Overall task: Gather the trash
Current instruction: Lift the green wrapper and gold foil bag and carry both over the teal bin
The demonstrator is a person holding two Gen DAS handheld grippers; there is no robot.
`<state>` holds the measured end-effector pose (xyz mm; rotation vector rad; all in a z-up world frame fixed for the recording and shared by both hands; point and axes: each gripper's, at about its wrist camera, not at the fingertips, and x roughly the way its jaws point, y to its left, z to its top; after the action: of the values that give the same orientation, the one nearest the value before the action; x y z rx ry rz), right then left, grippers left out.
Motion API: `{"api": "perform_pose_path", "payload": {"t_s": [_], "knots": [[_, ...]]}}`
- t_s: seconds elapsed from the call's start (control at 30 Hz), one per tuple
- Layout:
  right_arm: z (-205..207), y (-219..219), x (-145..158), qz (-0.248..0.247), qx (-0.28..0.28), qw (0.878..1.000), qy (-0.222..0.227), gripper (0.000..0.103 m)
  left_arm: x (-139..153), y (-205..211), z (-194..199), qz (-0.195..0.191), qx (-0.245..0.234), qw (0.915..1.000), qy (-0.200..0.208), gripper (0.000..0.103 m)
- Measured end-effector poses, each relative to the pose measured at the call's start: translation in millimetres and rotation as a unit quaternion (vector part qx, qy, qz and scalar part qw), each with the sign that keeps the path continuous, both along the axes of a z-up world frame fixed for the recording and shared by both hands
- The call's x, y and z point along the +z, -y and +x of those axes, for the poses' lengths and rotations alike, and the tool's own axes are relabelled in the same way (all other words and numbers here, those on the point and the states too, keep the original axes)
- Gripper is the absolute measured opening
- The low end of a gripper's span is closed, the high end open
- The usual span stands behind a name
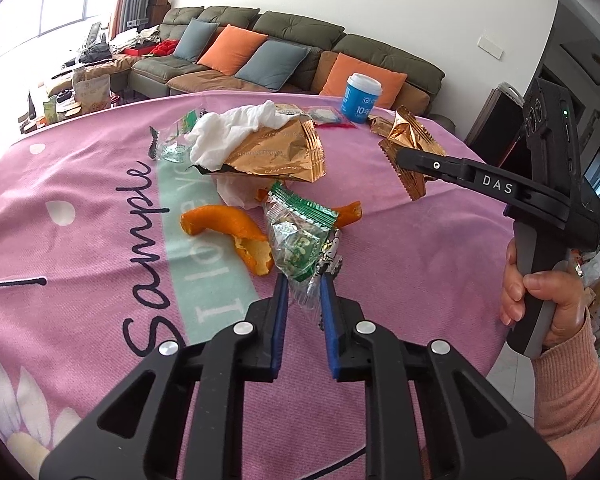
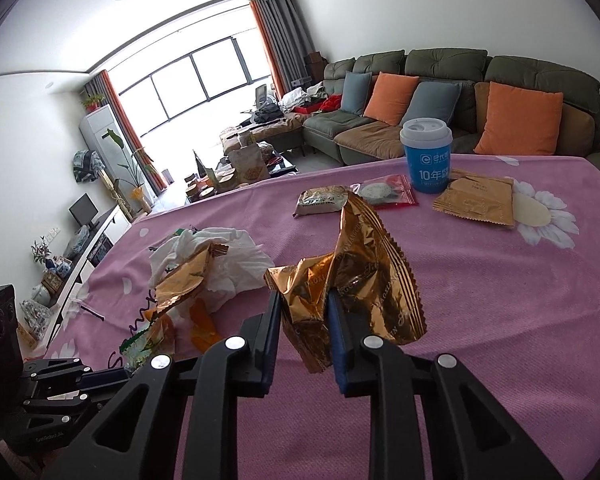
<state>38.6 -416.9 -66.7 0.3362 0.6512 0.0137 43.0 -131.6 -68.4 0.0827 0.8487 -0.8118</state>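
My left gripper (image 1: 305,280) is shut on a green and clear snack wrapper (image 1: 300,240) and holds it just above the pink tablecloth (image 1: 100,240). My right gripper (image 2: 303,298) is shut on a crumpled gold foil wrapper (image 2: 352,276), lifted above the cloth; it also shows in the left wrist view (image 1: 410,152). A trash pile lies in the middle: a white tissue (image 1: 228,132), a gold wrapper (image 1: 276,152) and orange peel (image 1: 236,232).
A blue cup with a white lid (image 2: 426,156) stands at the far side. Near it lie a flat gold packet (image 2: 476,200), a red packet (image 2: 384,192) and a grey-gold packet (image 2: 322,200). A sofa with cushions (image 2: 440,96) is behind the table.
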Motion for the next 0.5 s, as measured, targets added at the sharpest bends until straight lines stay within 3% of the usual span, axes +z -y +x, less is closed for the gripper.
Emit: {"api": "perform_pose_path", "payload": {"t_s": [0.23,0.5], "knots": [[-5.2,-24.2,14.2,0.000,0.032,0.999,0.024,0.021,8.0,-23.5,-13.9,-0.008,0.003,0.9999,0.006,0.017],[-4.5,-67.1,28.6,-0.002,0.085,0.995,0.046,0.021,23.1,-63.0,-23.7,-0.014,0.039,0.9987,0.028,0.017]]}}
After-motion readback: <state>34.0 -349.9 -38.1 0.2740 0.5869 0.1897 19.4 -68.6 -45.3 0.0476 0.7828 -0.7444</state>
